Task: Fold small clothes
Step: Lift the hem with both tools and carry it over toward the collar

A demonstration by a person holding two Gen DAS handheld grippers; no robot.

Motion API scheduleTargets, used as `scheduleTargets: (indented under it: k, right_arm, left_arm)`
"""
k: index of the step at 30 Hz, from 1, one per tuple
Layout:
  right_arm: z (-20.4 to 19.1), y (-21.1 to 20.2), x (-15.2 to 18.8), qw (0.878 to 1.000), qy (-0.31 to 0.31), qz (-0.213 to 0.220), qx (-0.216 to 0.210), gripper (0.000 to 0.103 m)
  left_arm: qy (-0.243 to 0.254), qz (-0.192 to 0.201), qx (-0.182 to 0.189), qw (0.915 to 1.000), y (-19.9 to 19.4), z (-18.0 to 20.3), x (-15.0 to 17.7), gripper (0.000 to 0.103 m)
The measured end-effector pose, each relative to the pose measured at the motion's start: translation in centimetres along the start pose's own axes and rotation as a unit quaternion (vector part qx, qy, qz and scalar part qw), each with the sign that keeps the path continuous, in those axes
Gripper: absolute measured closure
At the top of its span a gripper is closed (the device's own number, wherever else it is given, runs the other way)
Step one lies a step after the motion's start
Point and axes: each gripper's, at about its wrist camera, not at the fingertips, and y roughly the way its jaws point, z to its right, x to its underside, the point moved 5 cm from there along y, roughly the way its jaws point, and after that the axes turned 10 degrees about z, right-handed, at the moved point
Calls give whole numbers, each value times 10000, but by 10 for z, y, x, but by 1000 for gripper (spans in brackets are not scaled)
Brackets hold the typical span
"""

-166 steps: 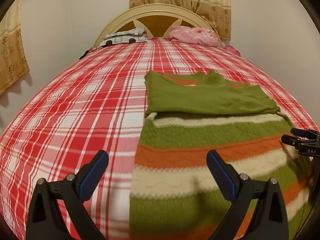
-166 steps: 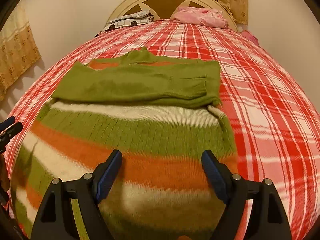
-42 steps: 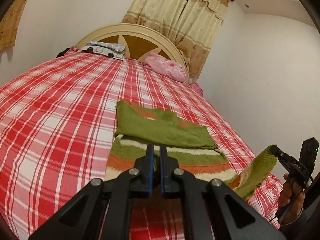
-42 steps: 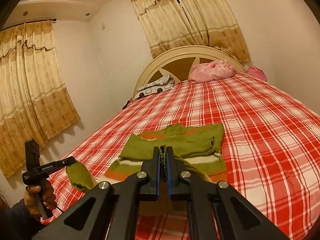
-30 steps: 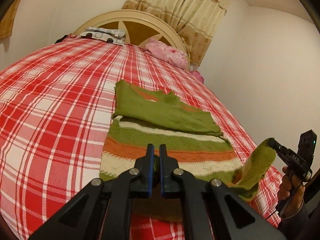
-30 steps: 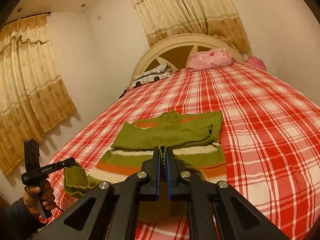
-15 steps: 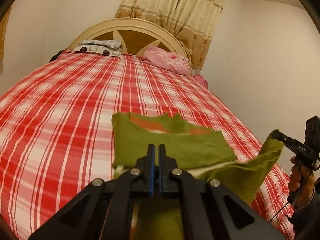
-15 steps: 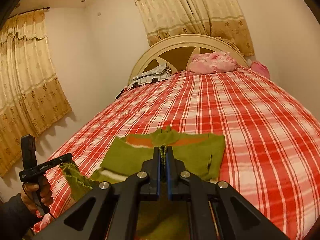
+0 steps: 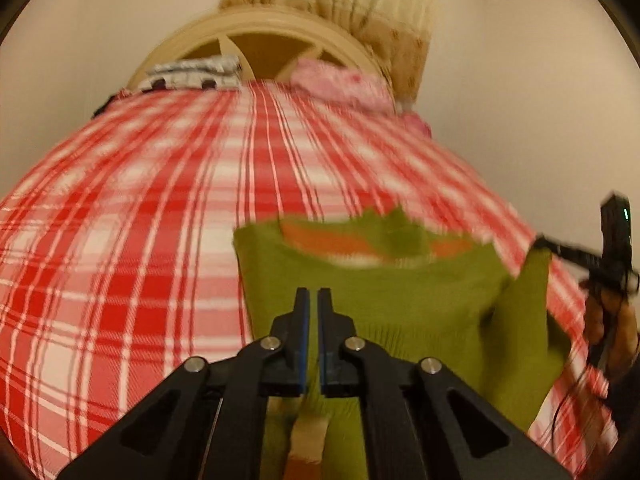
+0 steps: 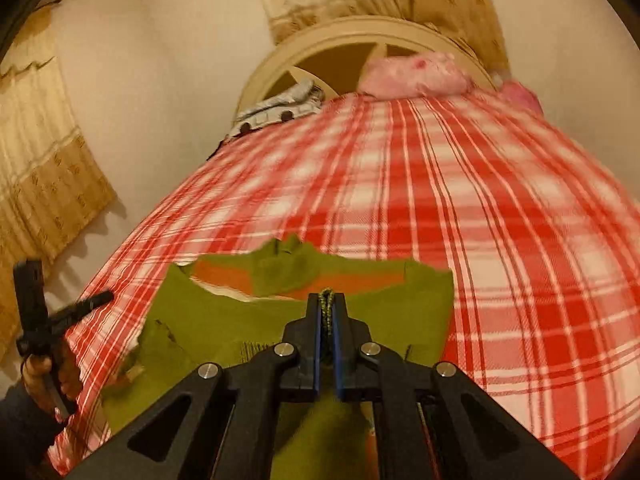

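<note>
A green, orange and cream striped sweater [image 9: 392,300] lies on the red plaid bed [image 9: 140,208], its lower half lifted and carried over toward the collar. My left gripper [image 9: 313,300] is shut on the sweater's hem at its left corner. My right gripper [image 10: 327,304] is shut on the hem at the right corner; green knit shows between its pads. The sweater also shows in the right wrist view [image 10: 240,320]. Each gripper appears in the other's view, the right gripper [image 9: 540,242] at the far right and the left gripper [image 10: 106,298] at the far left.
A cream headboard [image 9: 260,32] stands at the far end with a pink pillow [image 10: 412,74] and a grey patterned bundle [image 10: 276,110]. Curtains [image 10: 44,152] hang on the left wall. The wall runs close along the bed's right side.
Both grippers went from open above the flat sweater to shut on its hem. They lifted the hem and carried it forward toward the collar, so the striped body is now covered.
</note>
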Motion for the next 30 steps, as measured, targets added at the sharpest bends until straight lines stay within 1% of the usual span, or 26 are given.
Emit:
scheduleTargets:
  k: [2, 3, 4, 5, 6, 7, 9, 10, 11, 12, 13, 14, 16, 17, 19, 20, 21, 23, 26, 29, 30]
  right_arm:
    - [10, 10, 8, 9998, 129, -158, -49, 98]
    - [13, 13, 11, 9997, 166, -159, -69, 98]
    - [13, 14, 13, 9997, 159, -171, -89, 98]
    - [13, 17, 14, 9996, 130, -238, -119, 98]
    - [12, 20, 15, 9993, 89, -332, -125, 98]
    - [13, 21, 15, 9992, 76, -365, -122, 98]
    - [15, 21, 13, 9990, 81, -411, -145, 94]
    - [16, 21, 11, 9989, 79, -427, -173, 92]
    - [18, 19, 10, 9990, 64, -417, -178, 79]
    - [22, 17, 8, 9992, 29, -386, -140, 46]
    - [24, 15, 7, 9992, 33, -361, -138, 29]
    - [29, 13, 6, 9994, 94, -293, -166, 18]
    - [35, 11, 5, 9994, 162, -268, -153, 18]
    - [38, 13, 7, 9994, 138, -310, -47, 18]
    - [37, 15, 11, 9992, 110, -354, -151, 19]
    - [35, 17, 13, 9989, 66, -409, -206, 25]
    - [30, 21, 16, 9985, -41, -494, -251, 35]
    - [22, 28, 20, 9975, -279, -597, -260, 43]
    - [10, 43, 23, 9952, -407, -800, -393, 44]
    - [5, 58, 29, 9929, -540, -1005, -329, 44]
    - [5, 63, 32, 9920, -567, -1080, -312, 44]
  left_arm:
    - [223, -172, 91, 9996, 7, 11, 11, 98]
    - [398, -305, 90, 9987, 14, 18, 17, 87]
    - [460, -408, 73, 9981, 20, 22, 20, 63]
    - [470, -444, 37, 9979, 26, 24, 22, 51]
    - [435, -388, -3, 9983, 28, 24, 21, 39]
    - [389, -351, 0, 9986, 30, 24, 21, 38]
    - [367, -436, 72, 9984, 35, 28, 20, 38]
    - [394, -451, 127, 9981, 35, 31, 21, 41]
    - [463, -504, 154, 9975, 37, 34, 23, 45]
    - [571, -620, 175, 9963, 40, 37, 26, 59]
    - [651, -751, 220, 9948, 45, 40, 31, 78]
    - [686, -835, 257, 9938, 47, 41, 34, 85]
    - [713, -847, 233, 9936, 48, 40, 37, 91]
    - [664, -812, 258, 9941, 46, 39, 36, 92]
    - [628, -784, 278, 9946, 44, 39, 36, 95]
    - [627, -777, 284, 9946, 43, 39, 36, 95]
    - [643, -776, 296, 9945, 42, 39, 37, 96]
    - [675, -761, 302, 9944, 42, 40, 37, 96]
    - [696, -730, 357, 9943, 42, 42, 36, 96]
    - [827, -711, 147, 9939, 44, 42, 36, 93]
    - [794, -743, 159, 9939, 45, 41, 37, 90]
